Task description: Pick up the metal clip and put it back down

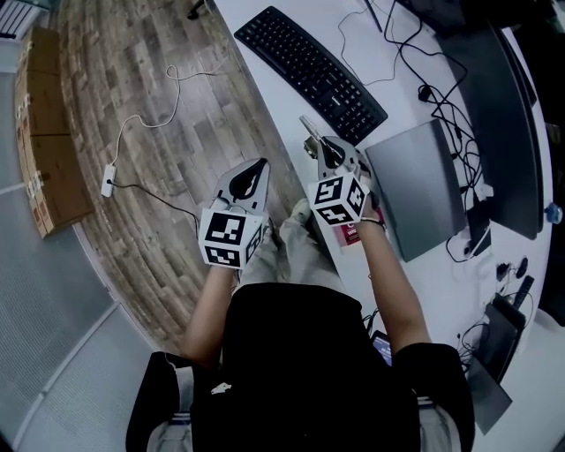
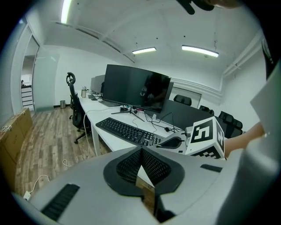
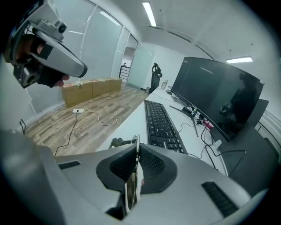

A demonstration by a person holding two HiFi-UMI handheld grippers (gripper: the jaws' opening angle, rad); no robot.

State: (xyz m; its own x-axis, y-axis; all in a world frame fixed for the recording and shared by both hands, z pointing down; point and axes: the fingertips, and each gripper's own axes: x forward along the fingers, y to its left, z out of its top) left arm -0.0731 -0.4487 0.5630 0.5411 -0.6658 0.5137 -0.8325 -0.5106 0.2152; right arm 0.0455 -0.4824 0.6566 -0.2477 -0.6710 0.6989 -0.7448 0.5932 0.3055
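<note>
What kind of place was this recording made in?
Most likely an open-plan office: a long white desk carries a black keyboard and a large dark monitor, a wheeled office chair stands beside it, and strip lights run along the ceiling.

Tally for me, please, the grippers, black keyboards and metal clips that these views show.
Grippers: 2, the left gripper and the right gripper.
Black keyboards: 1, the keyboard.
Metal clips: 1, the metal clip, pinched in the right gripper's fingers.
Total: 4.
</note>
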